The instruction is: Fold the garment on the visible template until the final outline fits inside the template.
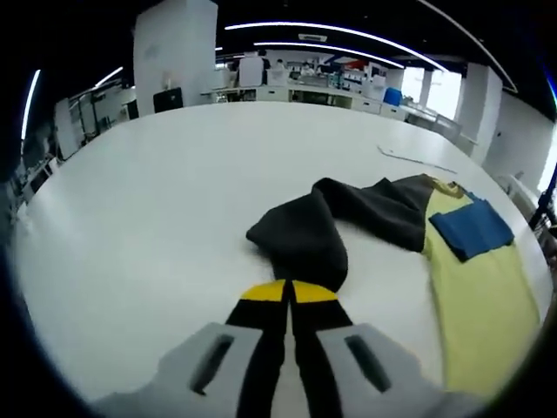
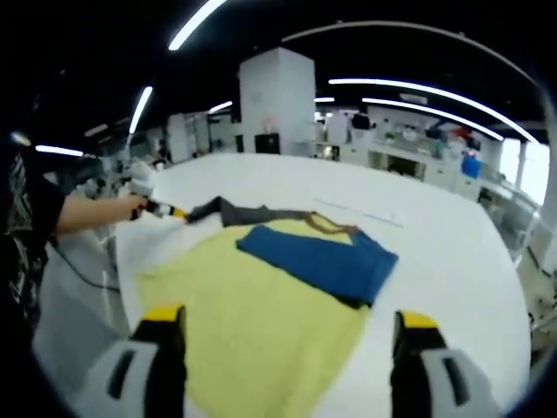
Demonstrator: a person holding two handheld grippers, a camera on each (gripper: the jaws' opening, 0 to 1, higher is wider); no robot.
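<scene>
In the left gripper view my left gripper (image 1: 288,292) has its yellow-tipped jaws pressed together, clenched on the dark sleeve (image 1: 300,235) of the garment, which bunches up just ahead of the tips. Beyond it the dark cloth runs right across the white table (image 1: 174,192) to the yellow body (image 1: 479,296), where a blue panel (image 1: 472,228) lies on top. Farther off, a thin cord (image 1: 413,158) lies on the table, and past the table's edge stand a white pillar (image 1: 174,52) and desks.

In the right gripper view my right gripper (image 2: 287,335) hangs released, jaws wide apart, holding nothing, above the near edge of the yellow body (image 2: 261,322). The blue panel (image 2: 322,261) lies just past it. Farther still, my left gripper (image 2: 165,210) pinches the dark sleeve (image 2: 231,209) at the garment's far left corner, my arm (image 2: 87,213) reaching in from the left. I cannot make out a template outline on the table (image 2: 435,252).
</scene>
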